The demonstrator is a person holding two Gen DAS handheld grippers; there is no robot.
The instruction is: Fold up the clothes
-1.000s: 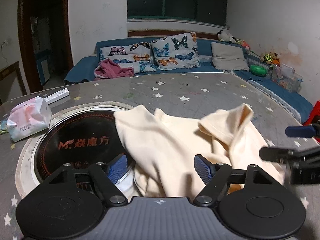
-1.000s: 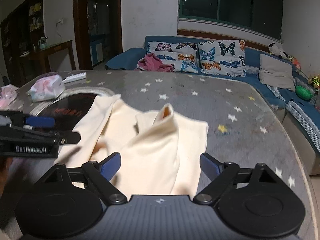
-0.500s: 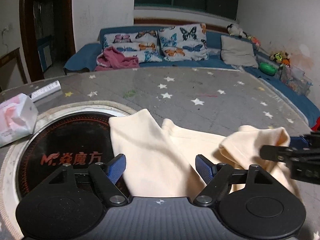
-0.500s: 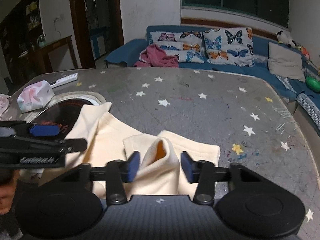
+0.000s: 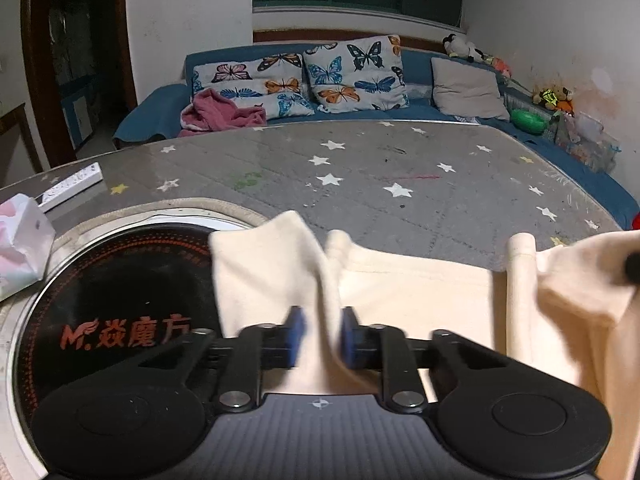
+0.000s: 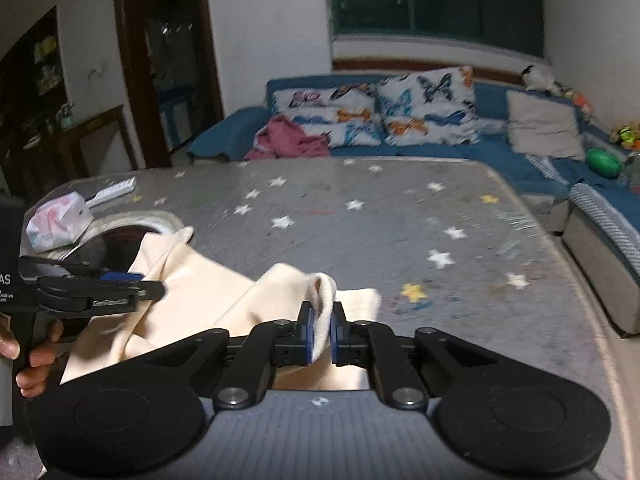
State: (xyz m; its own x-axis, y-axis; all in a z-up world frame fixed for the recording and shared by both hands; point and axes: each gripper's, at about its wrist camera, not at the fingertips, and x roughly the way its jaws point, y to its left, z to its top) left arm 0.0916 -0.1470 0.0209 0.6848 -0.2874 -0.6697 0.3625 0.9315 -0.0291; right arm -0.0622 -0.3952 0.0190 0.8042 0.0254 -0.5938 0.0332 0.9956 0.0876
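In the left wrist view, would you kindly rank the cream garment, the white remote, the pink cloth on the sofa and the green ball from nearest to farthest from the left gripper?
1. cream garment, pinched in the left gripper jaws.
2. white remote, far left on the table.
3. and 4. pink cloth, left on the sofa, and green ball, far right: too close to call.

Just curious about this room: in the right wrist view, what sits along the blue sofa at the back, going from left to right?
Crumpled pink garment → two white butterfly-print cushions → plain beige cushion → shiny green ball-like toy.
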